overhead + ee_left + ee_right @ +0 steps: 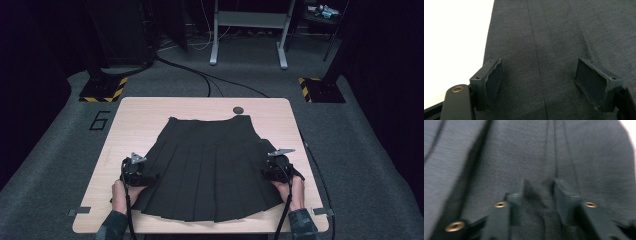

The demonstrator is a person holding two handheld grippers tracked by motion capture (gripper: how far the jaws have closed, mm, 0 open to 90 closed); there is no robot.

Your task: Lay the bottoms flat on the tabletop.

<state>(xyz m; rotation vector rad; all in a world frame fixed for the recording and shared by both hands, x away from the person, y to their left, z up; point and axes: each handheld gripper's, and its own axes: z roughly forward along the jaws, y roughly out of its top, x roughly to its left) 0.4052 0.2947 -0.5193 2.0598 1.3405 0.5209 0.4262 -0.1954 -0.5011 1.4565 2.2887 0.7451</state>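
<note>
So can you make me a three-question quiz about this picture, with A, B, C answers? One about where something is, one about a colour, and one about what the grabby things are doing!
1. Where does the skirt lie?
A. Spread flat on the table
B. On the floor
C. Hanging from a hook

2. What colour is the skirt?
A. Red
B. Black
C. Yellow

3. How do the jaws of the left gripper stand?
A. Clamped shut on a cup
B. Wide apart over the cloth
C. Holding a pencil

Answers:
1. A, the high view shows it laid out flat on the wooden tabletop.
2. B, the pleated cloth is black all over.
3. B, the left gripper view shows both pads far apart with flat skirt cloth between them, nothing pinched.
</note>
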